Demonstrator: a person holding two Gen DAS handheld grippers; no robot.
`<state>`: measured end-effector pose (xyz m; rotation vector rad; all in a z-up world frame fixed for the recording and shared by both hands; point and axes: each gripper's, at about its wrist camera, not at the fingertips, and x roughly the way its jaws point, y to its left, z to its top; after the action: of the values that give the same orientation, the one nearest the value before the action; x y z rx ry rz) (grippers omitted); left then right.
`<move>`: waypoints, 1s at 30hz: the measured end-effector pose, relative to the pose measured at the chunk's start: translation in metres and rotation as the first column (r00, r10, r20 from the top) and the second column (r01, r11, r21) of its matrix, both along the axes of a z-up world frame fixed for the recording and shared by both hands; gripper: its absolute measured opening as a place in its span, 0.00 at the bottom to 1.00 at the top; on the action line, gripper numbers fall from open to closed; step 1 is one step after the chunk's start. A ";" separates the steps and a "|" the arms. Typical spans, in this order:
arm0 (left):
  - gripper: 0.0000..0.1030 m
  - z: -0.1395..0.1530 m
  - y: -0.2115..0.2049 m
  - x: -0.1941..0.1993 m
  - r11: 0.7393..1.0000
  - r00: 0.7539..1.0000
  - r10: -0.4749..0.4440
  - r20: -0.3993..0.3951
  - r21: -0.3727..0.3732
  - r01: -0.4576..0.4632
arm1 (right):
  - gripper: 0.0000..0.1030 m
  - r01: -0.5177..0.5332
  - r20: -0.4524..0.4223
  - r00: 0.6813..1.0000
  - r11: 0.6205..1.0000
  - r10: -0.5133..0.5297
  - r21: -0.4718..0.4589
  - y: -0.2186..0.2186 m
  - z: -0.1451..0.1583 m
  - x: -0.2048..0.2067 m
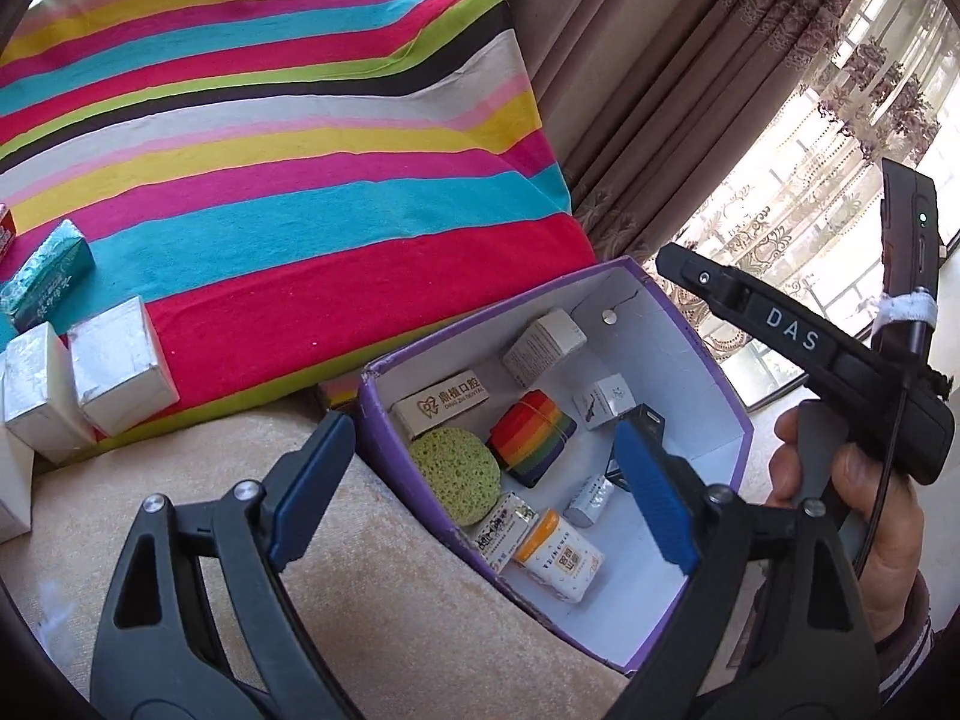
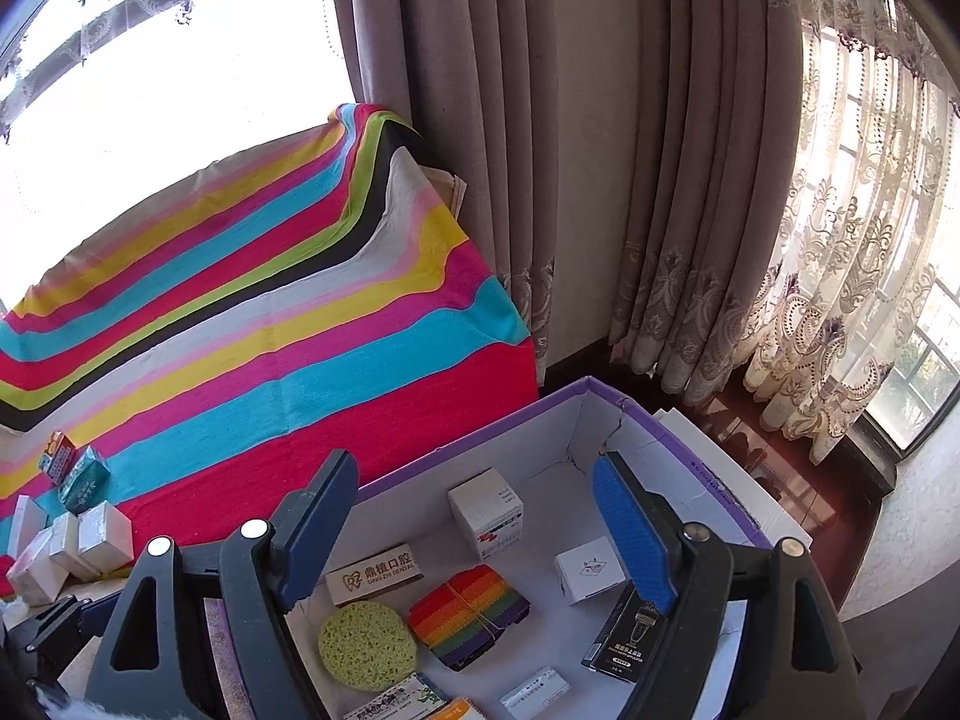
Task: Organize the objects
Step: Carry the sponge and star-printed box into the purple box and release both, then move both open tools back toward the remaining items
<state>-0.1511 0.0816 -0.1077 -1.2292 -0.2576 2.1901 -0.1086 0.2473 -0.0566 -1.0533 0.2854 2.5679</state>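
Observation:
A purple box (image 1: 681, 324) with a white inside stands on the beige cushion. In it lie a green round sponge (image 1: 456, 474), a rainbow-striped pack (image 1: 531, 438), a beige dental carton (image 1: 447, 405), white cartons (image 1: 543, 348) and an orange-and-white carton (image 1: 558, 558). My left gripper (image 1: 480, 480) hangs open over the box's near left corner and grips nothing. My right gripper (image 2: 480, 516) is open above the box (image 2: 480, 444), with no object between its pads. A black carton (image 2: 621, 636) stands just under its right finger (image 2: 630, 534). The sponge (image 2: 367, 645) and rainbow pack (image 2: 468, 618) lie below.
Two silver-white boxes (image 1: 120, 372), a teal tissue pack (image 1: 48, 276) and a red carton (image 1: 5, 234) sit at the left on the striped cloth (image 1: 270, 180). A hand (image 1: 882, 516) holds the right gripper's handle (image 1: 840, 372) beside the box. Curtains (image 2: 690, 180) hang behind.

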 end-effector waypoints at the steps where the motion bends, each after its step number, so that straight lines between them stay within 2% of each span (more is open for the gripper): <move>1: 0.87 0.000 -0.004 -0.001 1.000 1.000 0.010 -0.003 0.003 -0.010 | 0.79 -0.008 0.002 1.000 1.000 0.008 0.003 -0.003 0.001 0.000; 11: 0.87 0.010 -0.052 0.006 0.993 0.992 0.116 -0.050 0.027 -0.115 | 0.80 -0.113 0.030 0.993 0.993 0.112 0.036 -0.051 0.008 -0.015; 18: 0.87 0.012 -0.100 0.014 0.977 0.975 0.211 -0.063 0.050 -0.208 | 0.80 -0.207 0.055 0.977 0.977 0.204 0.057 -0.098 0.008 -0.029; 24: 0.87 0.017 -0.135 0.029 0.959 0.953 0.283 -0.106 0.063 -0.277 | 0.80 -0.294 0.081 0.954 0.954 0.288 0.064 -0.140 0.004 -0.037; 30: 0.87 0.018 -0.181 0.044 0.926 0.917 0.377 -0.132 0.079 -0.369 | 0.80 -0.369 0.089 0.927 0.928 0.363 0.055 -0.176 0.002 -0.039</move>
<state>-0.1072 -0.0996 -0.0898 -1.0507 -0.5232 2.5668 -0.1479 0.0712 -0.0543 -1.2790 -0.0289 2.8268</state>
